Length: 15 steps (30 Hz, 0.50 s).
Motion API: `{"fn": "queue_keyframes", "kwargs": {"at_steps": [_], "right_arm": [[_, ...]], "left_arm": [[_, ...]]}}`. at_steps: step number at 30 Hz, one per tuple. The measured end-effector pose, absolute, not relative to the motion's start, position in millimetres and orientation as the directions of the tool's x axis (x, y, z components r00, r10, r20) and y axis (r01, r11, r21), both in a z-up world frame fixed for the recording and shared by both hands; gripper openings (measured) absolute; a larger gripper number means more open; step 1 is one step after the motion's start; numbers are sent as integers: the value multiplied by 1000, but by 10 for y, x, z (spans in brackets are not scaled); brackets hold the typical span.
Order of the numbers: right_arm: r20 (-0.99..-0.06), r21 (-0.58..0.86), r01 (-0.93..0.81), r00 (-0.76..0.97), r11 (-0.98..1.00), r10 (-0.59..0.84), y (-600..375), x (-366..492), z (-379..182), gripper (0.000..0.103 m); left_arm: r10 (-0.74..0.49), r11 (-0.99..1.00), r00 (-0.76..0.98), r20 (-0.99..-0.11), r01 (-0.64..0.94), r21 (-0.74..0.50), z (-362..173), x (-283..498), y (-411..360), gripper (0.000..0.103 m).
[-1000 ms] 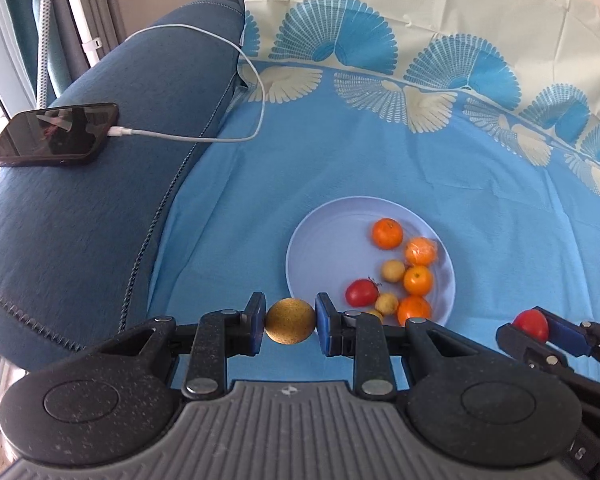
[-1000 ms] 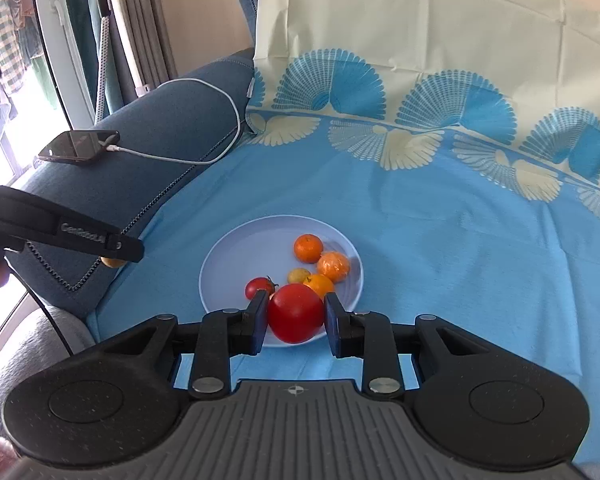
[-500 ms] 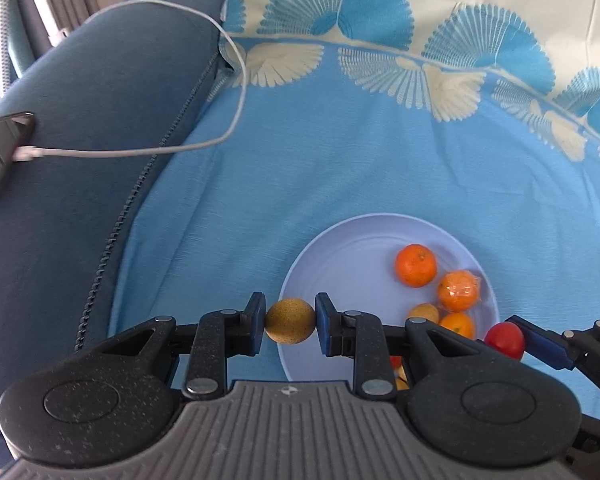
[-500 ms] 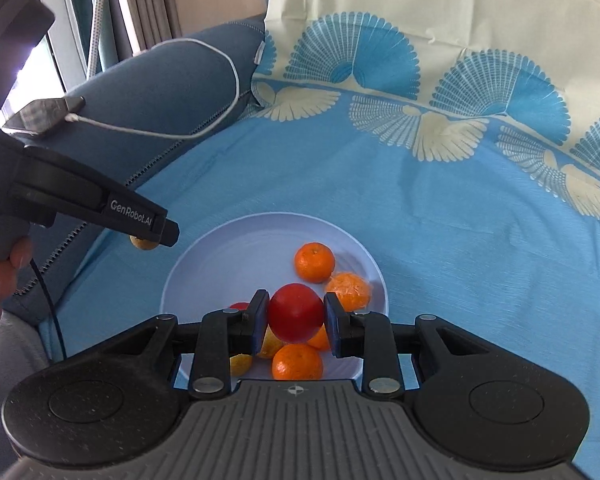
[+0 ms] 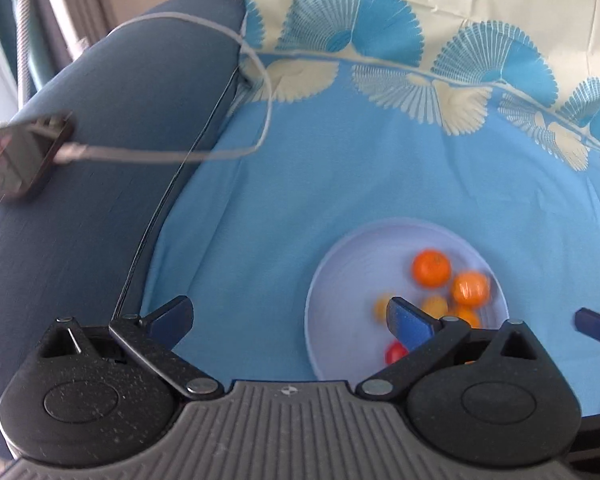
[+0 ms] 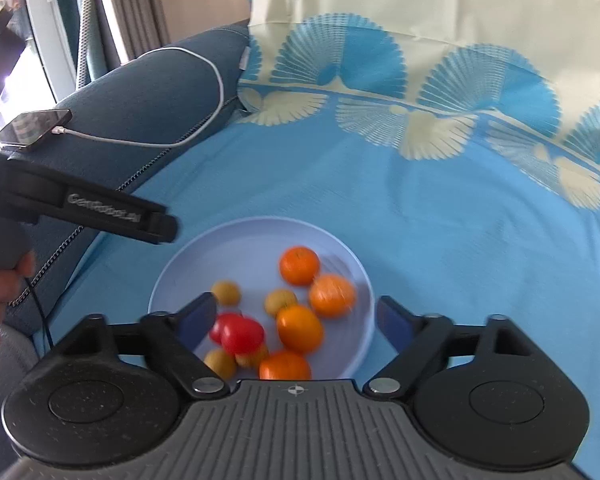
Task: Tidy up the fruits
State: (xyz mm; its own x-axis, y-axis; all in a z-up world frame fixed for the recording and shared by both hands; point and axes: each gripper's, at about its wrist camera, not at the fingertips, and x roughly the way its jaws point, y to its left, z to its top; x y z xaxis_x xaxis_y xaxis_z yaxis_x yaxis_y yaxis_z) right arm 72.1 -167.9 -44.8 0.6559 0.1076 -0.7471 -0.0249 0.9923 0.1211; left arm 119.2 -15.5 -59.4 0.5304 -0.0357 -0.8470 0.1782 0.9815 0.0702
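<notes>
A pale blue plate (image 6: pixel 204 256) (image 5: pixel 340 280) lies on the blue cloth and holds several oranges (image 6: pixel 299 265), small yellow fruits (image 6: pixel 281 300) and red tomatoes (image 6: pixel 242 334). My right gripper (image 6: pixel 296 314) hangs just over the plate's near side; its jaws are opening wide, and the blurred red tomato lies free on the fruit below them. My left gripper (image 5: pixel 288 314) stands at the plate's left rim, its jaws also opening, with nothing between them. A blurred yellow fruit (image 5: pixel 382 307) rests on the plate beside its right finger (image 5: pixel 404 316). In the right wrist view a left finger (image 6: pixel 120 216) reaches toward the rim.
A dark phone (image 6: pixel 32 126) (image 5: pixel 16 156) with a white cable (image 6: pixel 204 132) lies on the blue sofa arm (image 5: pixel 100 160) at the left. A hand (image 6: pixel 0 292) holds the left gripper. A fan-patterned sheet (image 6: pixel 420 80) rises at the back.
Both grippers sank toward the plate and opened. The left let go of the golden fruit and the right let go of the red tomato; both now lie on the plate.
</notes>
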Motion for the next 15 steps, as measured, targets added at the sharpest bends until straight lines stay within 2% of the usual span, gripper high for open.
{"fn": "queue_keyframes", "kwargs": {"at_steps": [2, 5, 15], "right_arm": [[-762, 111, -1, 642, 994, 86, -1680, 571, -369, 100], [-776, 103, 26, 627, 994, 64, -1656, 348, -257, 102], [-743, 69, 118, 669, 991, -28, -1447, -430, 82, 102]], "left_arm": [[-22, 983, 513, -858, 169, 76, -540, 1016, -124, 103], [-14, 983, 487, -873, 167, 77, -439, 726, -82, 103], [-53, 980, 526, -849, 192, 58, -113, -53, -50, 103]]}}
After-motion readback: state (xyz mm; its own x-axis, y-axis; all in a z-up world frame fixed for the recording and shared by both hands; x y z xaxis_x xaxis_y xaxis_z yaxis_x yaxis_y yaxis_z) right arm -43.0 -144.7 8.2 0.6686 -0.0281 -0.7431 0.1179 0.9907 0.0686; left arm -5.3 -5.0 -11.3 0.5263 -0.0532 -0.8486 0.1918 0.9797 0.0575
